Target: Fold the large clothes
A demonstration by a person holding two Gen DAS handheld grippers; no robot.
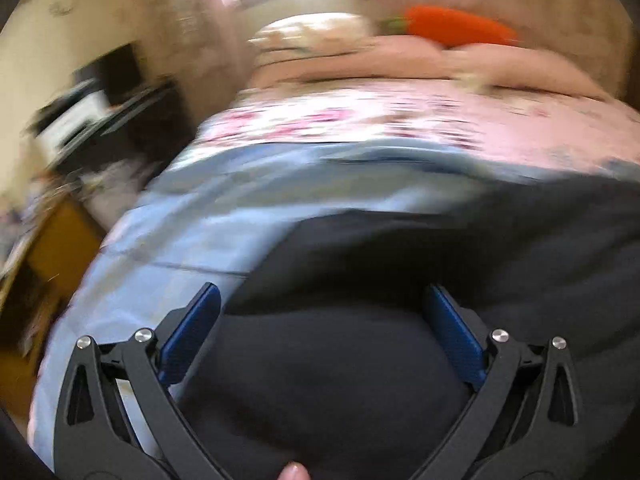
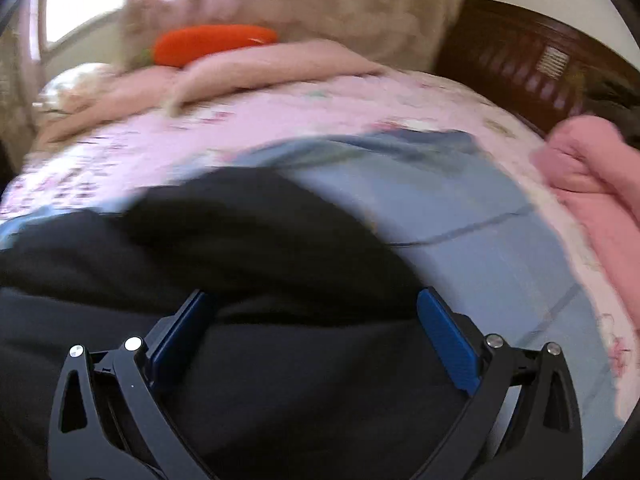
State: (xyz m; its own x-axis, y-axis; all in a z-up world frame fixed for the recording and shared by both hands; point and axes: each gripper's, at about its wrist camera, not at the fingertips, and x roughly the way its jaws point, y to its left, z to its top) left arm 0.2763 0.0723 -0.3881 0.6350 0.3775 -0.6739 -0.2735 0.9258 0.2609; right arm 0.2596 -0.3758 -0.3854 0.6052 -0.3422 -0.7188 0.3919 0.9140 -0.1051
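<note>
A large black garment (image 1: 420,264) lies bunched on a light blue sheet (image 1: 224,208) on the bed. It also shows in the right wrist view (image 2: 240,248). My left gripper (image 1: 322,300) is open, its blue pads (image 1: 192,332) wide apart over the garment's near part, with nothing between them. My right gripper (image 2: 316,304) is open too, its pads (image 2: 448,340) spread over the same black cloth near its right edge. Both views are blurred by motion.
A pink floral bedspread (image 1: 400,120) covers the bed. An orange carrot cushion (image 1: 460,28) and pink bedding (image 2: 280,64) lie at the far side. A folded pink blanket (image 2: 592,184) is at the right, by a dark wooden headboard (image 2: 520,60). Dark furniture (image 1: 112,120) stands left of the bed.
</note>
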